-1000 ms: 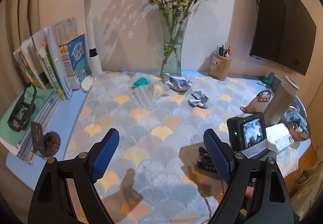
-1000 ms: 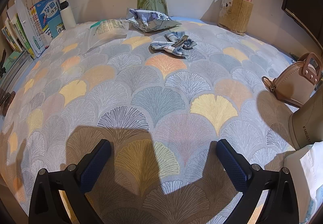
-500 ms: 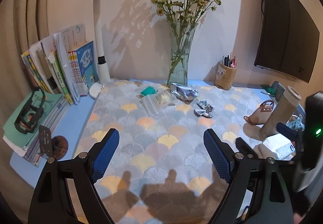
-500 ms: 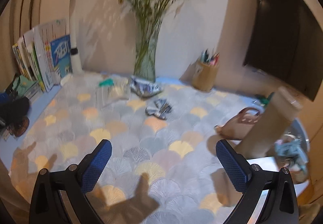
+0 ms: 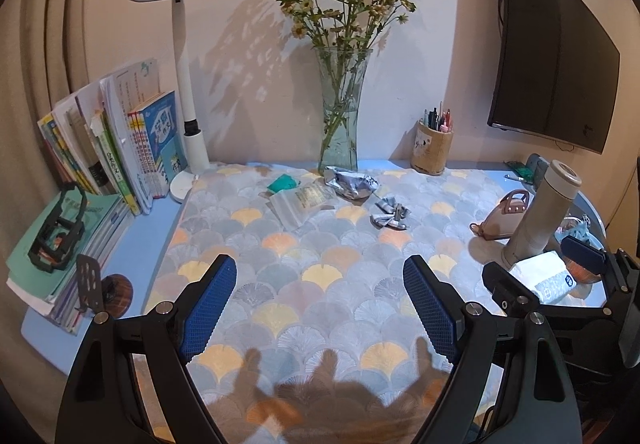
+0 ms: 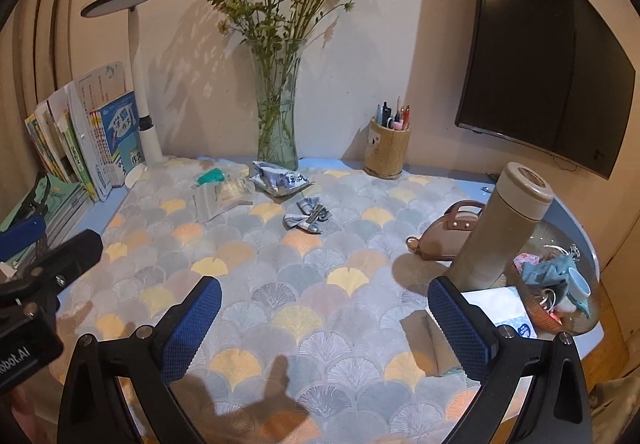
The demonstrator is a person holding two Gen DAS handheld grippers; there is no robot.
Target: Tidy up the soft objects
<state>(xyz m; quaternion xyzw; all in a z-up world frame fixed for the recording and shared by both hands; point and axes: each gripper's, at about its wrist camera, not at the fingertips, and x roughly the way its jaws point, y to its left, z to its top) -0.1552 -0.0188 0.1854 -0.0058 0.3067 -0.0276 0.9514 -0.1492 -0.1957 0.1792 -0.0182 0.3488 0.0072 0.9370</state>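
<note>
A crumpled silver snack bag (image 5: 352, 183) (image 6: 280, 179), a clear plastic pouch (image 5: 301, 201) (image 6: 224, 196), a teal wad (image 5: 283, 182) (image 6: 211, 175) and a plaid fabric bow (image 5: 390, 214) (image 6: 307, 217) lie near the back of the fan-patterned table mat (image 5: 320, 276) (image 6: 304, 284). My left gripper (image 5: 320, 304) is open and empty, held above the mat's front part, far from them. My right gripper (image 6: 326, 320) is open and empty, also above the front of the mat. Each gripper shows at the edge of the other's view.
A glass flower vase (image 5: 339, 123), pen cup (image 5: 432, 147), desk lamp (image 5: 188, 115) and row of books (image 5: 112, 147) line the back and left. A beige thermos (image 6: 496, 228), small brown purse (image 6: 452, 236), tissue pack (image 6: 500, 310) and basket of small items (image 6: 556, 292) stand at right. A monitor (image 6: 544, 55) hangs on the wall.
Both grippers have risen and pulled back from the table, so more of the desk and wall shows. Both stayed open and empty; the objects did not move.
</note>
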